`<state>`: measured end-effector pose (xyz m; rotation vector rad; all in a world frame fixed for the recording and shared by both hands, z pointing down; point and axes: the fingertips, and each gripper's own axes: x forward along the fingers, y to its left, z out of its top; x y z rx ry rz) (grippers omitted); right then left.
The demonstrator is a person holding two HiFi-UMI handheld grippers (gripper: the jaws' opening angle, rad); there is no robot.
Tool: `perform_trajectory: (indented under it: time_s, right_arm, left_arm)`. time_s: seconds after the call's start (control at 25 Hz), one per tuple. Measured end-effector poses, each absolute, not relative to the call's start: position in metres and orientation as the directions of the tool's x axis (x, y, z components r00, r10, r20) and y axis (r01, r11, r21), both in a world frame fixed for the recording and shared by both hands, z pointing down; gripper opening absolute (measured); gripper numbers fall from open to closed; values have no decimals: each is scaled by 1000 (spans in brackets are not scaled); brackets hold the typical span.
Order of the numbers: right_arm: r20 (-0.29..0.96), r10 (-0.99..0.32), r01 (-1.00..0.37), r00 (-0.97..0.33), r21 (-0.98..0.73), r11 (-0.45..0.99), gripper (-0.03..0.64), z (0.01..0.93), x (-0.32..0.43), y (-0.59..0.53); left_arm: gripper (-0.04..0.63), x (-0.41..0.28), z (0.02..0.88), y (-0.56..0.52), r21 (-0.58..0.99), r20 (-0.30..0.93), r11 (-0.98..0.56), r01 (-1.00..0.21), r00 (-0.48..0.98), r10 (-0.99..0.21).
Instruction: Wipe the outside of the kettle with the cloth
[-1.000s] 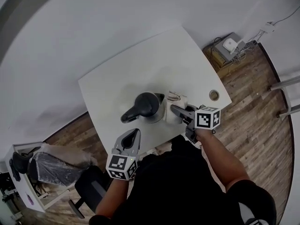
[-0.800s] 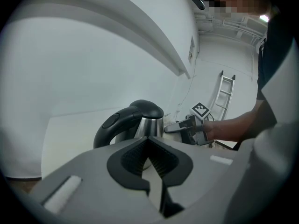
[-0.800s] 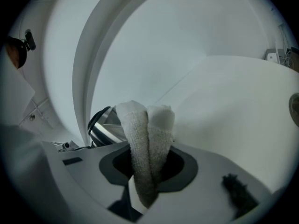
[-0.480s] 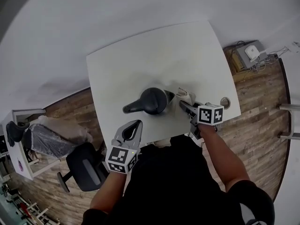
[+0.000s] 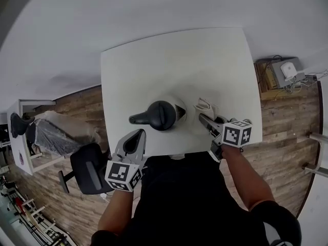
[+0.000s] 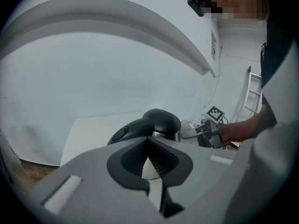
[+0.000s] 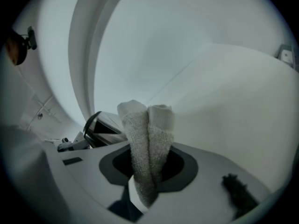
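A steel kettle [image 5: 163, 114] with a black lid and a black handle pointing left stands near the front of the white table [image 5: 154, 65]. Just right of it my right gripper [image 5: 203, 119] is shut on a folded white cloth [image 5: 205, 107], which lies close to the kettle's side; contact cannot be told. In the right gripper view the cloth [image 7: 148, 134] sticks up between the jaws, with the kettle [image 7: 100, 127] behind it at the left. My left gripper [image 5: 136, 136] hovers at the table's front edge, below the handle, shut and holding nothing. Its own view shows the kettle [image 6: 161, 122] ahead.
A black office chair [image 5: 89, 170] stands on the wood floor to the left. A plastic-covered object [image 5: 56, 135] lies further left. A box with a white device [image 5: 287, 72] sits on the floor to the right. The person's body is against the table's front edge.
The head view has swung, so the table sits squarer in the frame. The right gripper stays with the cloth by the kettle's right side. The left gripper stays low near the front edge.
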<state>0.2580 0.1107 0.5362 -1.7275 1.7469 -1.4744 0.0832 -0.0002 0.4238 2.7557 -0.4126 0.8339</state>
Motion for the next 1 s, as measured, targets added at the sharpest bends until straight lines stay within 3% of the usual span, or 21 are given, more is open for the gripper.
perform_trajectory:
  time_s: [0.24,0.36,0.56,1.0]
  right_arm:
    - [337,-887,-797,-316,-602,56,103,444,255,98]
    - [385,-853,-879,-353,-449,160,103,421,244,86]
    - [504,-798,-938,-330,-274,215,103,418,247,72]
    - [661,-658,-932,-361,-272,238,103,464,255,14]
  left_arm:
    - [8,88,410,6,90,541,-927,-365,799,-262]
    - [6,84,407,0,74,529,-925,-374,801,-281]
    - [8,75,395,-27,66,495,-915,-398,810,-316]
    - [8,65,404,-102,56,475,-890,-453,796,-375]
